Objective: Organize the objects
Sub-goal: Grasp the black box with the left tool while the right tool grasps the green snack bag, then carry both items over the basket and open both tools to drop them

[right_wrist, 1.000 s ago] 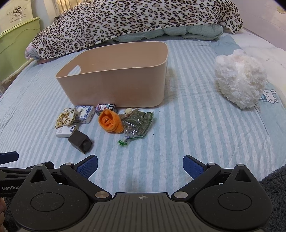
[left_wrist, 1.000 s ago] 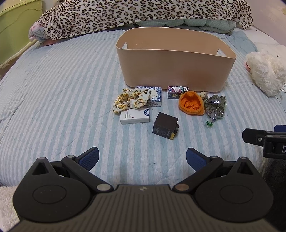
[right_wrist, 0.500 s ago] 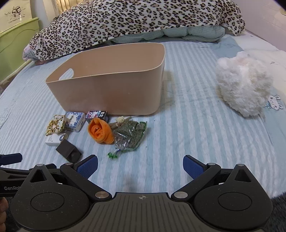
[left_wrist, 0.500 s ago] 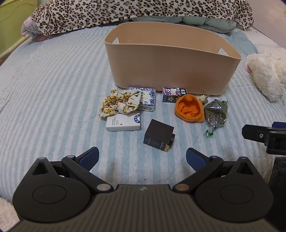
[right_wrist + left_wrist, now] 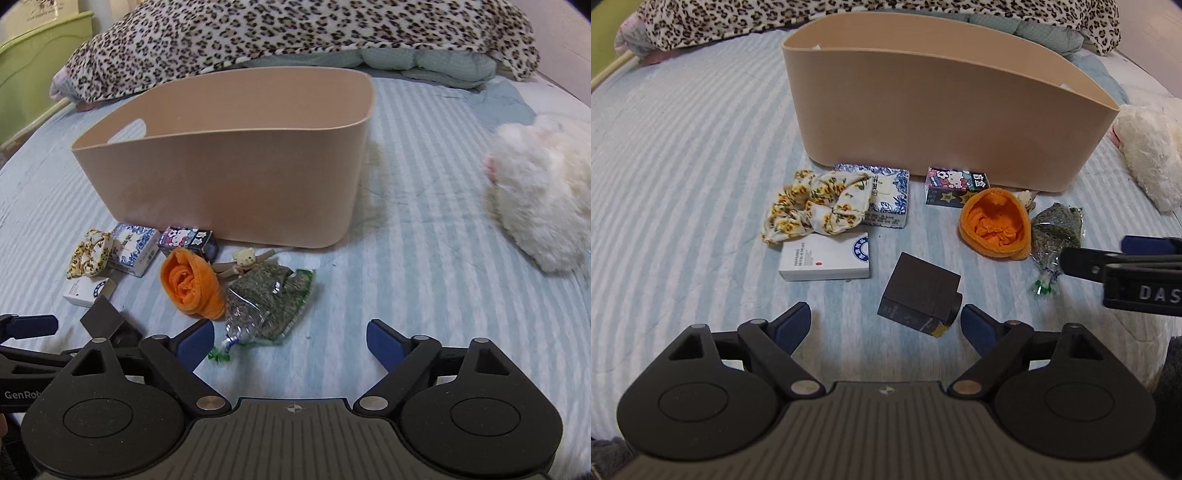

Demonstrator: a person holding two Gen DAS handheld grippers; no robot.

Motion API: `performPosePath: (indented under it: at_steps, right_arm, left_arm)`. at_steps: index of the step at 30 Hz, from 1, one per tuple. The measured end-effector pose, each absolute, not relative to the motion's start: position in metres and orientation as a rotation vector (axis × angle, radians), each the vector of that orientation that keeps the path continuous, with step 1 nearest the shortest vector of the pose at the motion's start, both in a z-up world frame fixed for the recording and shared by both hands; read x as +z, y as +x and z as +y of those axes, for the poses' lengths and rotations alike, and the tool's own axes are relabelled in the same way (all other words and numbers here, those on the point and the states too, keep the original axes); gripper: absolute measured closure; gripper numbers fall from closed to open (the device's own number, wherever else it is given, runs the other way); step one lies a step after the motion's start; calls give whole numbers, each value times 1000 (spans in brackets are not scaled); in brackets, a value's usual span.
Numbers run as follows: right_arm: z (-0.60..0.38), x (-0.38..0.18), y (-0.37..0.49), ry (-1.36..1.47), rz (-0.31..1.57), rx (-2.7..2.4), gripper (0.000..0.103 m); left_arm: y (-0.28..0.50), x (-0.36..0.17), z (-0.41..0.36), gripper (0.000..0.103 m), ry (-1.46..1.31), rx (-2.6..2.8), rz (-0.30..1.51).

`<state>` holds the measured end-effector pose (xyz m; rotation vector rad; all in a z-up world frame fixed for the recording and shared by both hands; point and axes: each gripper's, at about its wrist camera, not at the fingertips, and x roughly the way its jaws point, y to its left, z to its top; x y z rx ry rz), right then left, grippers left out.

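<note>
With both tongs spread wide and empty, I line my left gripper (image 5: 886, 323) up on the dark brown cardboard box (image 5: 921, 296) lying just ahead; squaring across its flat sides before closing should help, the beige plastic bin (image 5: 942, 110) waiting behind while my right gripper (image 5: 290, 343) hovers by the green packet (image 5: 271, 297).

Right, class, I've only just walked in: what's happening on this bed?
A person with a gripper in each hand is tidying small items laid out in front of a beige bin on the striped bed. The left gripper is open, nearest the dark box. The right gripper is open too, near the bag of dried herbs. Nothing is held. The scrunchie, white box and orange cloth lie outside the bin.
</note>
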<state>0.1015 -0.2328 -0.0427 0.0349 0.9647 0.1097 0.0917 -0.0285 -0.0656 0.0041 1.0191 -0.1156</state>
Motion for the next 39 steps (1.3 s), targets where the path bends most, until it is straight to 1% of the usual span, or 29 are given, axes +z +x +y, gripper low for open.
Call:
performPosePath:
  at_steps: [3, 6, 7, 8, 9, 10, 11, 12, 13, 16, 20, 23, 29, 39]
  right_arm:
    - [-226, -51, 111, 11, 978, 131, 18]
    - [-219, -60, 118, -14, 992, 141, 27]
    - [-218, -62, 120, -21, 1001, 141, 34]
    - [-216, -65, 121, -24, 1011, 145, 40]
    - [-216, -67, 121, -22, 1020, 152, 42]
    - [-215, -69, 121, -19, 1023, 157, 48]
    - [-214, -69, 121, -23, 1025, 155, 51]
    - [-214, -69, 120, -30, 1027, 154, 55]
    - [-213, -69, 120, -33, 1029, 153, 57]
    - [-214, -66, 116, -18, 1032, 149, 60]
    - [-217, -61, 105, 20, 1030, 148, 60]
    - [-224, -51, 96, 60, 1018, 147, 60]
    - [-235, -18, 81, 85, 913, 140, 60]
    - [-248, 44, 86, 71, 718, 129, 60]
  left_arm:
    - [96, -70, -29, 16, -2, -125, 1012]
    - [101, -73, -30, 22, -15, -136, 1004]
    - [102, -74, -30, 28, -24, -135, 1000]
    - [102, -74, -29, 36, -38, -134, 995]
    - [102, -74, -29, 41, -49, -135, 993]
    - [103, -74, -29, 48, -55, -137, 992]
    - [102, -74, -29, 53, -57, -141, 989]
    - [101, -74, -29, 53, -52, -142, 984]
    - [100, -73, -30, 53, -45, -142, 978]
    - [93, -72, -30, 53, -35, -139, 977]
    - [79, -65, -26, 54, -42, -135, 975]
    - [68, -51, -23, 55, -30, -130, 945]
    - [57, -9, -19, 55, -4, -140, 843]
    - [74, 42, -38, 55, 77, -146, 672]
